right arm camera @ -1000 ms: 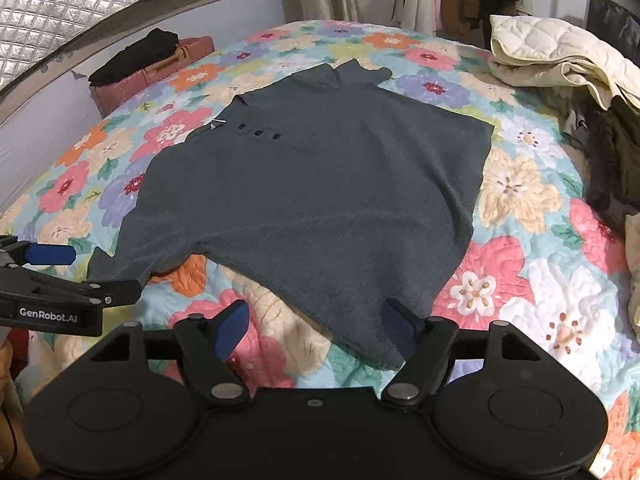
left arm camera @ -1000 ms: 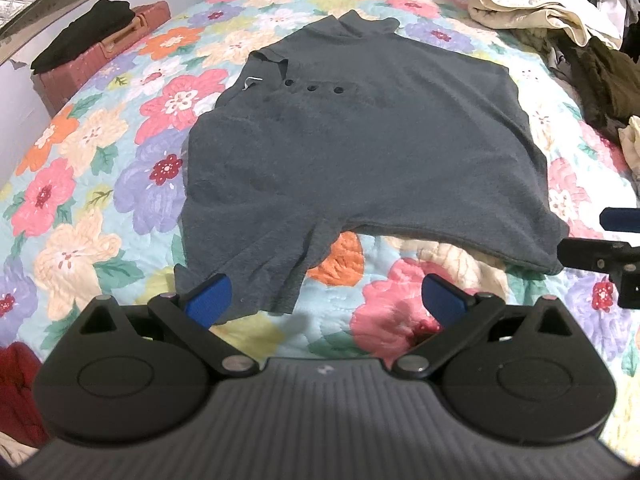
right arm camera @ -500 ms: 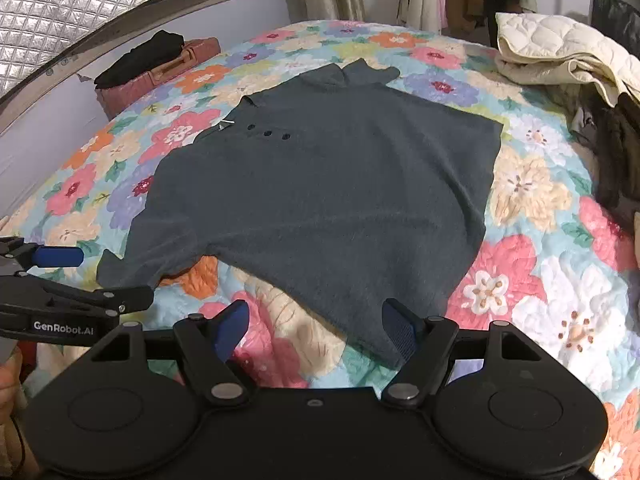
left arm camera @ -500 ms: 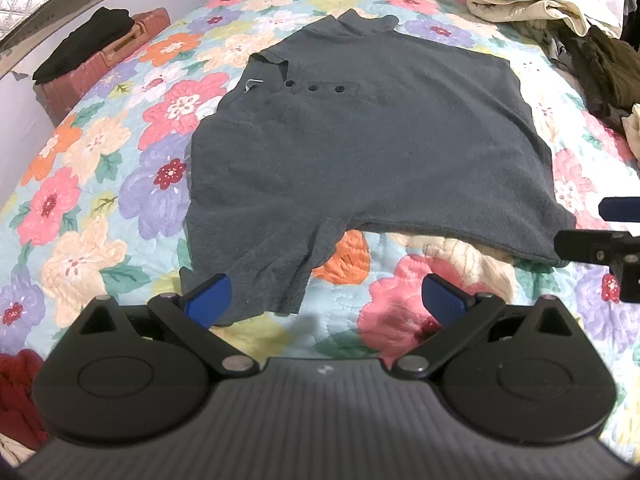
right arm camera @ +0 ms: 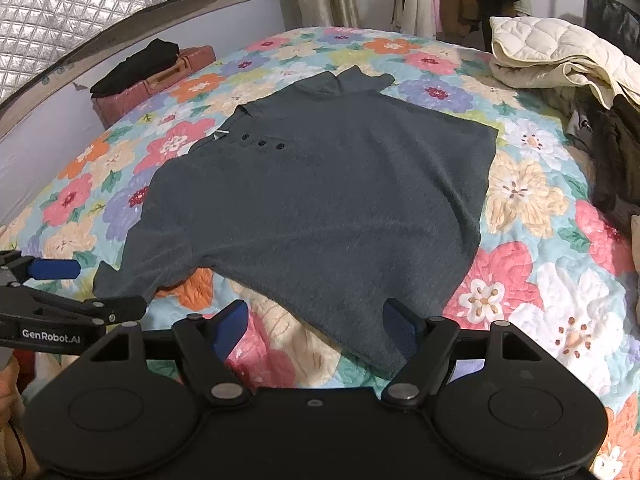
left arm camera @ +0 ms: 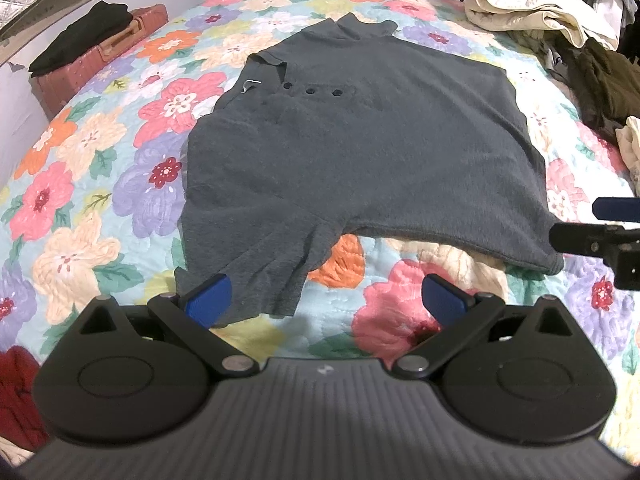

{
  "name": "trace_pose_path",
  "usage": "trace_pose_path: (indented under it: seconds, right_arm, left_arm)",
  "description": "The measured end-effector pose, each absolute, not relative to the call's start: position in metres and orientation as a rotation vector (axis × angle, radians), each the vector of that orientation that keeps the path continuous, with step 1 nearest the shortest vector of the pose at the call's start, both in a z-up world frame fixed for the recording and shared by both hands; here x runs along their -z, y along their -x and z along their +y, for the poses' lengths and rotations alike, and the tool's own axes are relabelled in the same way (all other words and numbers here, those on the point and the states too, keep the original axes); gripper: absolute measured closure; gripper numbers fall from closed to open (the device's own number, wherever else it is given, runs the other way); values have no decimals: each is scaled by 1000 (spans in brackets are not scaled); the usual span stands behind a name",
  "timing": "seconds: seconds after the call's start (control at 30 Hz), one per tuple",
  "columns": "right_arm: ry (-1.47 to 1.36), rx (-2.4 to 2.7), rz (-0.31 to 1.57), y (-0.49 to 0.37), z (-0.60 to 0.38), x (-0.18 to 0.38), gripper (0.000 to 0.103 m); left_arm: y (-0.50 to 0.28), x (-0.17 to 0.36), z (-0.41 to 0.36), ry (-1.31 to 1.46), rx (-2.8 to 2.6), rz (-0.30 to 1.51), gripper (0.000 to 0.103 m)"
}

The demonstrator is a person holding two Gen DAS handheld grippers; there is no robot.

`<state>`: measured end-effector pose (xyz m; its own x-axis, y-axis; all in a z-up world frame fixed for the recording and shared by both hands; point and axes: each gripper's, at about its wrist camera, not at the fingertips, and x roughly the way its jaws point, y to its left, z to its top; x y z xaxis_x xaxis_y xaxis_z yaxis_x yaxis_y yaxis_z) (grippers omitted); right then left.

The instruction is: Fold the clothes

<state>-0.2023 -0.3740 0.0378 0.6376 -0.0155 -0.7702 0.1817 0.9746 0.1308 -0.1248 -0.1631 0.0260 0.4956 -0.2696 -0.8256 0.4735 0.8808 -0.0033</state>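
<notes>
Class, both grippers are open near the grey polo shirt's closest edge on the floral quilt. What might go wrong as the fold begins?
1. The left gripper sits over the near sleeve, so its jaws may pinch only the sleeve and drag it unevenly.
2. The right gripper could catch the floral quilt under the shirt's hem corner.
3. Uneven lifting may rumple the grey polo shirt.

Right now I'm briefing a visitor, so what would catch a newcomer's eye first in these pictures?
A dark grey polo shirt lies spread flat in the middle of a bright flowered quilt. Both open grippers, left gripper and right gripper, hover at its near edge. A cream blanket sits heaped at the far right.
</notes>
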Motion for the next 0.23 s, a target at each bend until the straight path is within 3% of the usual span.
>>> trace_pose_path:
  seconds: [0.23]
  right_arm:
    - [-202, 112, 871, 200, -372, -39, 24]
  left_arm:
    - [122, -23, -162, -226, 454, 973, 0]
